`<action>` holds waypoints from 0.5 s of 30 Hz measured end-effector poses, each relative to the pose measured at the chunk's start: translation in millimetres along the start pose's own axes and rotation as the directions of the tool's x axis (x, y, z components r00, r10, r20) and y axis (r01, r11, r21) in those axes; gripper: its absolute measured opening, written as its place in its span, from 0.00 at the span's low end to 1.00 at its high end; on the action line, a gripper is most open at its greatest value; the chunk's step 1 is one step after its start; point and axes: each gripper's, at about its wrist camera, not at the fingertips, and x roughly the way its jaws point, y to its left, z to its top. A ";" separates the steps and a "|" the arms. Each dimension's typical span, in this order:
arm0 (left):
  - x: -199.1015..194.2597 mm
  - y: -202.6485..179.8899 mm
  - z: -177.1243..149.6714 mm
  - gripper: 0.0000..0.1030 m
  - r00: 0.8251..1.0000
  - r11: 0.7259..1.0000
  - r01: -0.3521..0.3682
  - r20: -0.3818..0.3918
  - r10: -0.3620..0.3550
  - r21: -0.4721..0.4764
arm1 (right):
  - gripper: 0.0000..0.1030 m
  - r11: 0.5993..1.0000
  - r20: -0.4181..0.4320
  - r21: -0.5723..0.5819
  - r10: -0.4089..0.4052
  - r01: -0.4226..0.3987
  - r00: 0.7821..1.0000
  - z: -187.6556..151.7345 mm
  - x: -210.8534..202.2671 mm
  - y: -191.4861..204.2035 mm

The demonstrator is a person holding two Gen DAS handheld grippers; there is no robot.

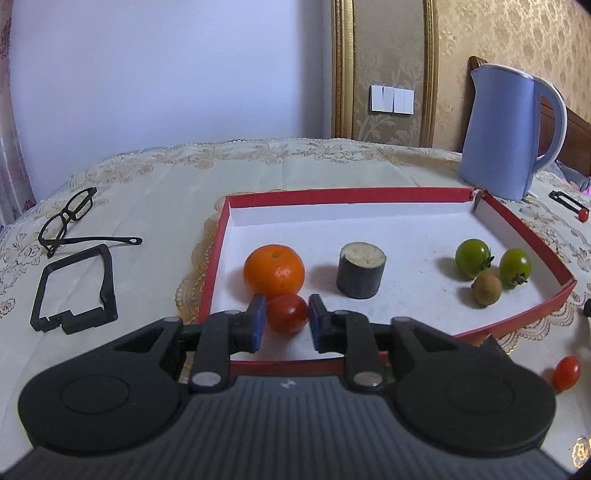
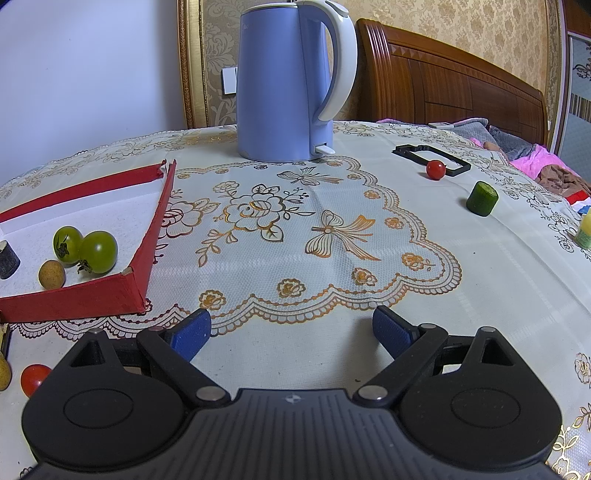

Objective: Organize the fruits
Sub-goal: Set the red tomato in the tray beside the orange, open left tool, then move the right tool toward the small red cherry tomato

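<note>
Left tool — blue pads just apart around a glossy round red tomato; right tool wide apart.

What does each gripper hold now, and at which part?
The left gripper has a red cherry tomato between its pads, at its two sides; whether they press it cannot be told. The right gripper is open and holds nothing.

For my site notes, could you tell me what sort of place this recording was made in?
Most likely a bedroom at home: a wooden headboard with bedding beside the cloth-covered table, patterned wallpaper, and an electric kettle.
</note>
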 end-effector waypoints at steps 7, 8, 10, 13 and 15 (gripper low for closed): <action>-1.0 -3.2 -4.8 0.58 0.999 0.999 -0.034 0.031 0.034 0.005 | 0.92 1.000 0.000 0.000 0.000 0.000 1.000 0.0 0.1 -0.5; -3.3 -2.4 -5.4 0.73 0.999 1.000 -0.003 0.038 0.003 0.001 | 0.92 1.000 0.000 0.000 0.000 0.000 1.000 0.1 0.0 -0.3; -11.6 0.1 -8.0 0.88 0.997 0.999 0.040 0.064 -0.039 -0.012 | 0.92 1.000 0.000 0.000 0.001 -0.001 1.000 0.0 -0.1 0.0; -27.4 4.5 -13.8 0.96 0.989 0.996 0.082 0.123 -0.078 -0.022 | 0.92 1.000 -0.001 0.000 0.000 0.000 1.000 0.1 0.2 0.0; -33.2 8.5 -15.9 0.98 0.987 0.996 0.078 0.141 -0.071 -0.046 | 0.92 1.000 -0.001 0.000 0.000 0.000 1.000 0.1 0.0 -0.2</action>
